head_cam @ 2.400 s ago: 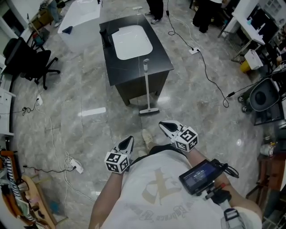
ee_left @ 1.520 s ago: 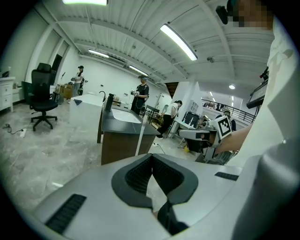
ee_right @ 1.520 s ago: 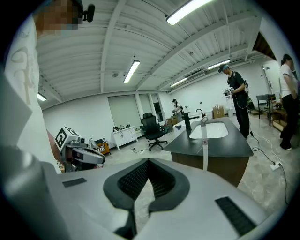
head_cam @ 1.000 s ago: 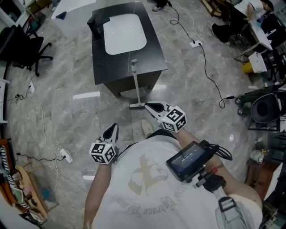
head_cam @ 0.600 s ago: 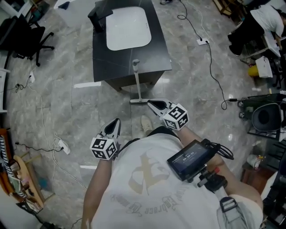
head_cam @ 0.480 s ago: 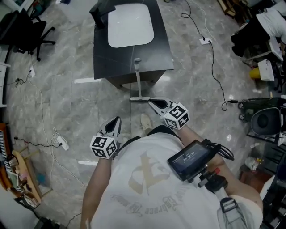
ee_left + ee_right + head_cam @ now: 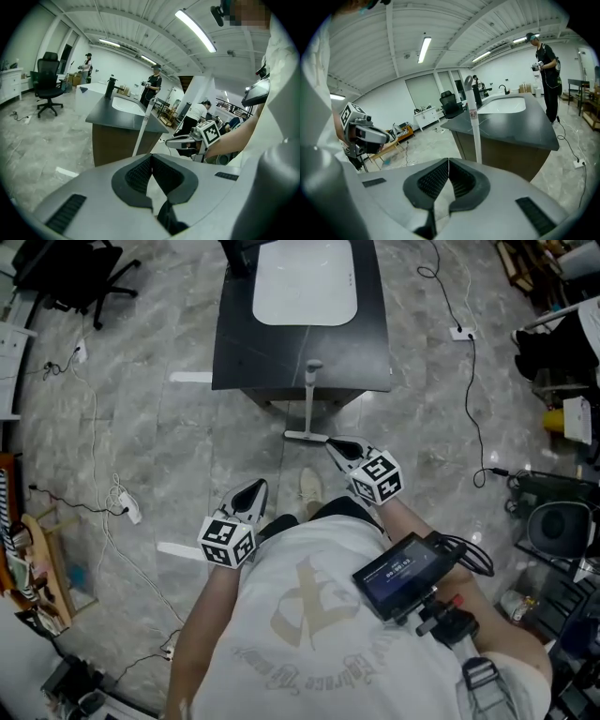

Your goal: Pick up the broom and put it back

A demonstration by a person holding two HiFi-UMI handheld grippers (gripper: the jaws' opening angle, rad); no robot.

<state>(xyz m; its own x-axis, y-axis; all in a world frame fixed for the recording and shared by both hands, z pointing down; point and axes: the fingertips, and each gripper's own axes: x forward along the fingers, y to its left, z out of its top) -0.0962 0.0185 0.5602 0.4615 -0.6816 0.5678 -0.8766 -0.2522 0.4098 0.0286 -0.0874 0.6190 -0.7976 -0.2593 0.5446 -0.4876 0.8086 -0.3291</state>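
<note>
A white broom (image 7: 308, 401) stands upright against the front of a black counter (image 7: 281, 352), its head (image 7: 307, 436) on the floor. My right gripper (image 7: 337, 444) is shut and empty, its tips just right of the broom head and apart from it. Lower left, my left gripper (image 7: 253, 491) is also shut with nothing in it, pointing at the floor before the counter. The broom handle (image 7: 140, 131) rises beyond the closed jaws in the left gripper view, with the right gripper (image 7: 185, 140) beside it. In the right gripper view the handle (image 7: 476, 136) stands straight ahead.
A white basin (image 7: 305, 282) is set in the counter top. Cables (image 7: 473, 362) run over the marble floor at the right, and a power strip (image 7: 129, 512) lies at the left. An office chair (image 7: 70, 268) stands far left. A person (image 7: 546, 56) stands behind the counter.
The counter and broom have slid right and nearer in the head view. My right gripper has sunk beside the broom head. Both grippers remain shut and empty.
</note>
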